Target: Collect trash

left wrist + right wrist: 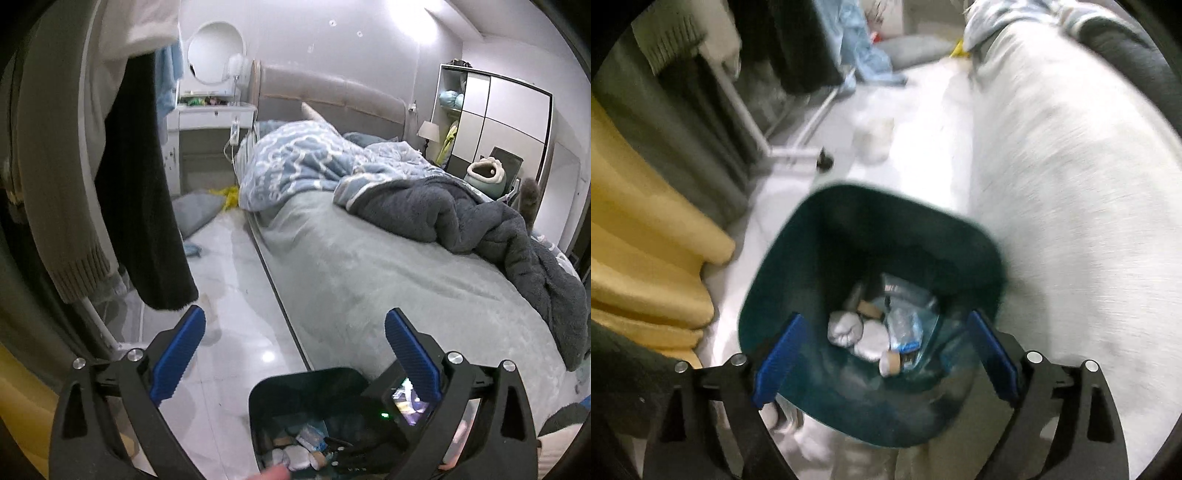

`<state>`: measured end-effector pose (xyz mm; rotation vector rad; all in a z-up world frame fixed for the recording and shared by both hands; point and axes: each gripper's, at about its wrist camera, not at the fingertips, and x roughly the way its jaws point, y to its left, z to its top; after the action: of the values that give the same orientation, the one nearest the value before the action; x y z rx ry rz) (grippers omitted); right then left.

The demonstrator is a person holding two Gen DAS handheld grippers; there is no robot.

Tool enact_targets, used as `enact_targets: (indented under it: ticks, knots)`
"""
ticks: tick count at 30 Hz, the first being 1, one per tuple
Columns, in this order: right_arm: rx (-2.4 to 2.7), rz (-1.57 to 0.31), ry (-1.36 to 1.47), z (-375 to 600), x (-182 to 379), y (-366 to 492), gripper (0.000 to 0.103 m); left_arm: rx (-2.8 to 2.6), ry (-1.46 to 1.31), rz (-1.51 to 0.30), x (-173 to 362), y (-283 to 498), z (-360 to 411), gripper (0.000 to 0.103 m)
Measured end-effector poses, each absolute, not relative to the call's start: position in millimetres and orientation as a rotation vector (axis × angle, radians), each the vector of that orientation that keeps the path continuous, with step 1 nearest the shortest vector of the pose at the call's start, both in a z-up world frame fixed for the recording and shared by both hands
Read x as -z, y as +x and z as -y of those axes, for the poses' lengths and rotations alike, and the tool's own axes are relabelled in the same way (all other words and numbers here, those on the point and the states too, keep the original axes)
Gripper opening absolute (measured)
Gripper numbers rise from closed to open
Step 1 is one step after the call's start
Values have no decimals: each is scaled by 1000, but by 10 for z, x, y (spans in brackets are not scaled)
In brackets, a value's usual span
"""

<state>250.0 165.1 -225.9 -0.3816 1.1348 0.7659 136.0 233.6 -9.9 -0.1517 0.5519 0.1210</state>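
a bedroom in a home. a wide bed with a padded headboard carries a rumpled blue patterned duvet and a dark grey blanket. a white dressing table with a round mirror stands beside it, a wardrobe and a lamp across the room, and clothes hang on the left.
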Motion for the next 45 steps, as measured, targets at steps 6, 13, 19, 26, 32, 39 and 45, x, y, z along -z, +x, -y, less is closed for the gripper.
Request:
enact_targets:
  ticks: [6, 13, 19, 26, 32, 39, 45]
  knots:
    - [-704, -963, -278, -1209, 1579, 2576, 100, -165, -100, -514, -26, 1301, -2100, 100]
    - [-558, -723, -232, -326, 870, 2438, 100, -163, -73, -494, -139, 1190, -1782, 100]
    - [-442, -569, -182, 346, 441, 2028, 100, -120, -23, -433, -365, 898, -1354, 100]
    - [-355, -433, -104, 928, 84, 1174, 100, -130, -28, -391, -514, 467, -1115, 100]
    - [-303, -406, -40, 1424, 244, 628, 100, -115, -16, -386, -378, 101, -963, 100]
    - [-338, -454, -38, 1409, 594, 454, 100, -122, -1, -414, -110, -123, -846, 100]
    - [-389, -443, -57, 1296, 665, 414, 100, -99, 15, -436, -1, -131, -838, 100]
